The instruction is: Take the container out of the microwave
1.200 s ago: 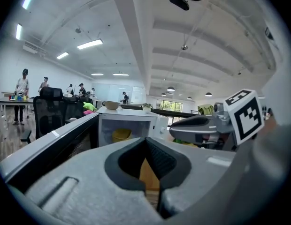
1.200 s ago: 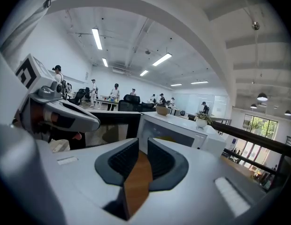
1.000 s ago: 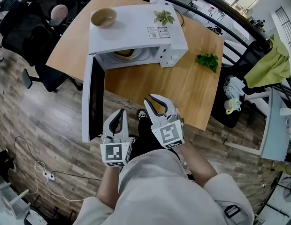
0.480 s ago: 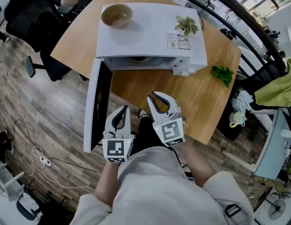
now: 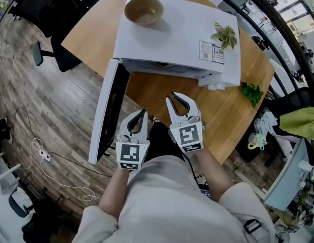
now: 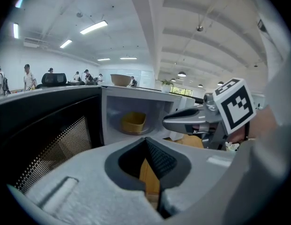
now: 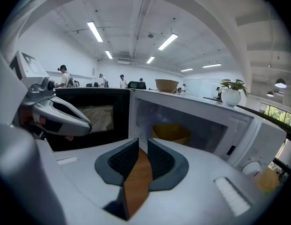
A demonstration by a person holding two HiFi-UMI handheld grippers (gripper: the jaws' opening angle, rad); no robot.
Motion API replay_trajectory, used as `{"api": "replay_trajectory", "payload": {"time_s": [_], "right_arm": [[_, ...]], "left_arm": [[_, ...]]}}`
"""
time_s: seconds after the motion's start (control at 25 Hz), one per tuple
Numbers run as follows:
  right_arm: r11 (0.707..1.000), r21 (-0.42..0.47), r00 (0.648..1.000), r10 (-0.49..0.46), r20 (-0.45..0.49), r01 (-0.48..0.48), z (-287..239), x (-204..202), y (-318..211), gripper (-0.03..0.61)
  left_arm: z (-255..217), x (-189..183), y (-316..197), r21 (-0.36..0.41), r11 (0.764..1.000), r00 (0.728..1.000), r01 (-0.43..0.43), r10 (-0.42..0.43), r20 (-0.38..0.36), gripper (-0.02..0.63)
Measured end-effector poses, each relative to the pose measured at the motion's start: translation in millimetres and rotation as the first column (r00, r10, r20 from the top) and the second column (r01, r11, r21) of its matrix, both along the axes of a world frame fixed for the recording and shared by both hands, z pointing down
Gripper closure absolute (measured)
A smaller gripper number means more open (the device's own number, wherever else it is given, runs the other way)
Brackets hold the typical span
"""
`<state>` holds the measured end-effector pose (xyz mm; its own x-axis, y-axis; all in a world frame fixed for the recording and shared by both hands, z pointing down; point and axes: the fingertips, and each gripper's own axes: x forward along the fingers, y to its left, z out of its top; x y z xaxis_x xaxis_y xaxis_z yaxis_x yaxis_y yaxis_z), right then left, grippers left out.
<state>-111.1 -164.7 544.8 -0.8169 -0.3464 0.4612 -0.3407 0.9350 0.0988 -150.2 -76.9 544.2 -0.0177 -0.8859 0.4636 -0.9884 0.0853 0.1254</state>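
The container (image 7: 171,132), a squat yellow tub, is seen inside the microwave (image 5: 172,39), toward the back of the open cavity. The door (image 5: 109,110) is swung fully out to the microwave's left. No long axis can be made out on the container from here.

Both tools are held over the front edge of the tabletop (image 5: 162,92), short of the microwave's opening. The right hand-held gripper (image 5: 178,101) is judged the nearer one. It is aimed into the cavity with its jaws slightly parted and nothing between them, and the container lies straight ahead and a little to its right. The left hand-held gripper (image 5: 140,116) is held beside the door's inner face, its jaw tips pressed together on nothing. For the grasp, a forward reach into the cavity and wider jaws are called for.
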Motion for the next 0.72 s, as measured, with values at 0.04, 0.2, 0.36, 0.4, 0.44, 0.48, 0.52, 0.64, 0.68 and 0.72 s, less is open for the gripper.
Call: {"api": "replay_trajectory", "payload": {"time_s": [0.04,0.2,0.36,0.4,0.44,0.48,0.52,0.64,0.68,0.72], "right_arm": [[1.0,-0.003,1.0,-0.006,-0.006,0.006,3,-2,-2,0.503],[0.999,-0.006,0.999,-0.038,-0.035,0.038,16,-13,-10,0.503],[0.998,0.021,0.994,-0.059,-0.089,0.061,23,-23,-23,0.502],[0.998,0.027,0.993,-0.061,-0.104,0.064,25,-24,-27,0.502],[0.997,0.03,0.991,-0.064,-0.118,0.067,26,-26,-30,0.502],[0.997,0.03,0.989,-0.068,-0.129,0.073,29,-27,-32,0.503],[0.997,0.028,0.988,-0.074,-0.138,0.078,31,-29,-34,0.503],[0.995,0.033,0.983,-0.091,-0.158,0.097,34,-33,-39,0.505],[0.994,0.04,0.982,-0.097,-0.165,0.104,35,-35,-40,0.505],[0.992,0.049,0.979,-0.103,-0.173,0.113,35,-36,-42,0.505]], "left_arm": [[2,-2,-1,-0.007,1.0,1.0,0.005,-0.005,0.001,0.611],[18,-8,-3,-0.044,0.999,0.999,0.029,-0.03,-0.022,0.611],[30,-9,-5,-0.071,0.997,0.998,0.043,-0.046,-0.039,0.611],[30,-9,-6,-0.073,0.996,0.998,0.046,-0.049,-0.039,0.611],[31,-10,-7,-0.073,0.996,0.998,0.048,-0.051,-0.038,0.611],[32,-10,-8,-0.074,0.996,0.998,0.051,-0.054,-0.037,0.611],[34,-10,-9,-0.076,0.996,0.998,0.055,-0.058,-0.036,0.611],[37,-12,-11,-0.081,0.994,0.996,0.074,-0.077,-0.036,0.611],[38,-13,-12,-0.08,0.994,0.996,0.081,-0.084,-0.038,0.611],[38,-15,-14,-0.08,0.993,0.995,0.087,-0.09,-0.039,0.611]]}}
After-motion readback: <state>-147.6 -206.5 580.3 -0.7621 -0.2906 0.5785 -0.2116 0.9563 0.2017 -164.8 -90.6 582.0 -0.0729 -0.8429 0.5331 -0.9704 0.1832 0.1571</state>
